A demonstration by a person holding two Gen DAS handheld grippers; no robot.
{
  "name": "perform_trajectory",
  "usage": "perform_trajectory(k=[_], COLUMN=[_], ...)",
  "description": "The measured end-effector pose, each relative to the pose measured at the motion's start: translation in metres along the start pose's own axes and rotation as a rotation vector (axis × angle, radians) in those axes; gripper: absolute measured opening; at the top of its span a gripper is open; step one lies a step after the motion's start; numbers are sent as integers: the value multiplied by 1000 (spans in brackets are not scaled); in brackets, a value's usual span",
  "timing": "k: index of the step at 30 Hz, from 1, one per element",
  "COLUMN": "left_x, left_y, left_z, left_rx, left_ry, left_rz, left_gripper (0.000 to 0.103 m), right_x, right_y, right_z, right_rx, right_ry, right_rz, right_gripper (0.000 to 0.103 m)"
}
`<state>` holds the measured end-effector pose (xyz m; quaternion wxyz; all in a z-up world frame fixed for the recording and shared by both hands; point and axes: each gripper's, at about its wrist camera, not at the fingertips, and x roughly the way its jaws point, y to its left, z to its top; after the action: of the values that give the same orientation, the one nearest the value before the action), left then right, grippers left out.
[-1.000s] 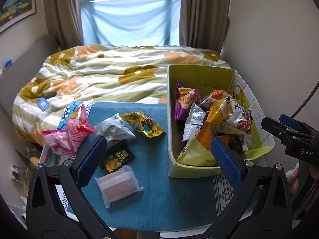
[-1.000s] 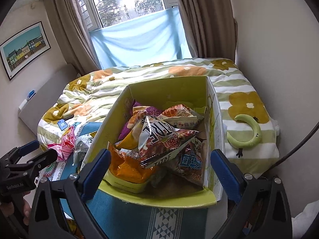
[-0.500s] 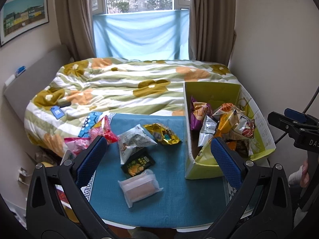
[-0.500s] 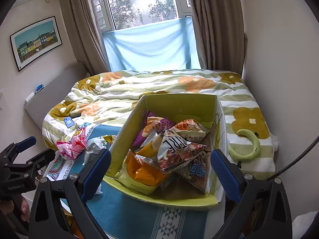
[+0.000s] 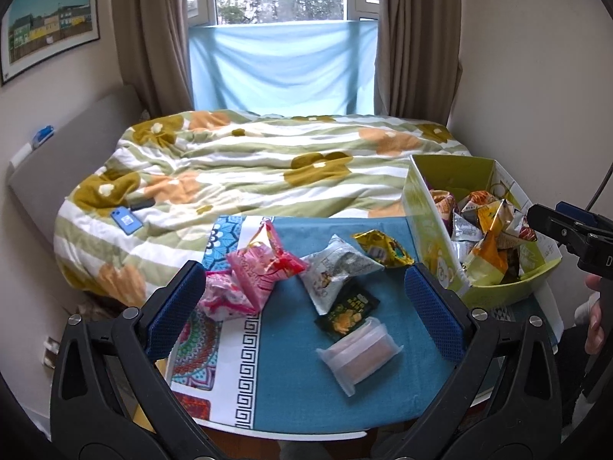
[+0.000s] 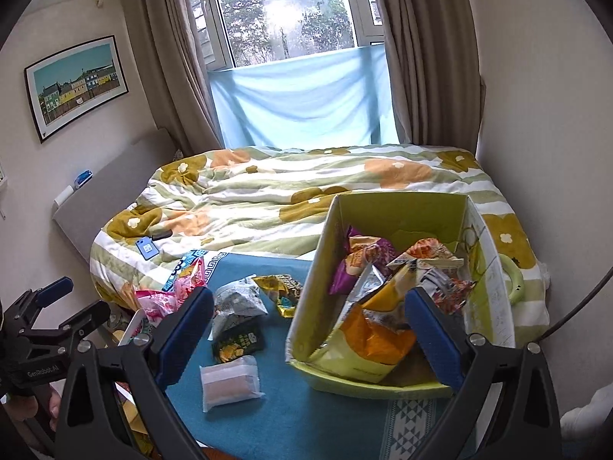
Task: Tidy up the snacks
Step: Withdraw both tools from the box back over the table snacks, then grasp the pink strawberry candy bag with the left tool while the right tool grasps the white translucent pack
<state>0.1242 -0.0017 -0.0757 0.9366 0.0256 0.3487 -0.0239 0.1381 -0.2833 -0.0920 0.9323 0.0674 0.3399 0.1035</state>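
Blue pads are spread wide on the left gripper (image 5: 306, 306), nothing held between them, and it is hung above the near edge of the blue cloth (image 5: 291, 383). Just ahead of it, a clear wrapped cake (image 5: 360, 354) is seen lying flat, with a dark green packet (image 5: 346, 311) touching its far side, a grey bag (image 5: 337, 270) beyond that, a gold packet (image 5: 383, 250) further back, and two pink bags (image 5: 256, 278) off to the left. The right gripper (image 6: 308, 339) is likewise held fully open and empty, poised before the yellow-green box (image 6: 306, 299), which is already heaped with snacks (image 6: 383, 306). Six packets are judged to be left outside the box. Trouble could be expected from the overlap: if the cake is pinched, the green packet may be dragged along or nudged off the cloth. Slippery wrapping could be lost from the pads, and a bag dropped onto that heap might slide back over the box's low front wall.
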Motion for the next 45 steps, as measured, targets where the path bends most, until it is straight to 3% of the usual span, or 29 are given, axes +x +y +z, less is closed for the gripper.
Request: perform_trajectory(k=[11,17,23,26,29,40,41,45], left_x=[47,101,170,206,235,277,279,291], left_y=[72,87,88,85,80,72,71,71], left_z=[-3,-1,-1,-4,-11,-26,-26,-27], left_rx=[201,383,492,513,538,588,590,588], left_ry=[43,105,215,281,330,406,410,442], left_rz=[-116,-184,-259,-317,-317,-330,-329,-315], left_gripper=[103,103,103,103,103,102,100,77], right_x=[22,40,67,82,103,161,165,178], right_y=[81,97,109,113,115,126,127,127], right_z=[-22,-43,-61,-74,-89,-138,-140,-147], right_rx=[24,64,65,51,19,-109,-113,-133], right_ry=[-6,2,70,102,148,318,327,365], right_rz=[-37,-59,-115,-110,-79,0,3,7], right_gripper=[99,100,100,100,99,100,100,100])
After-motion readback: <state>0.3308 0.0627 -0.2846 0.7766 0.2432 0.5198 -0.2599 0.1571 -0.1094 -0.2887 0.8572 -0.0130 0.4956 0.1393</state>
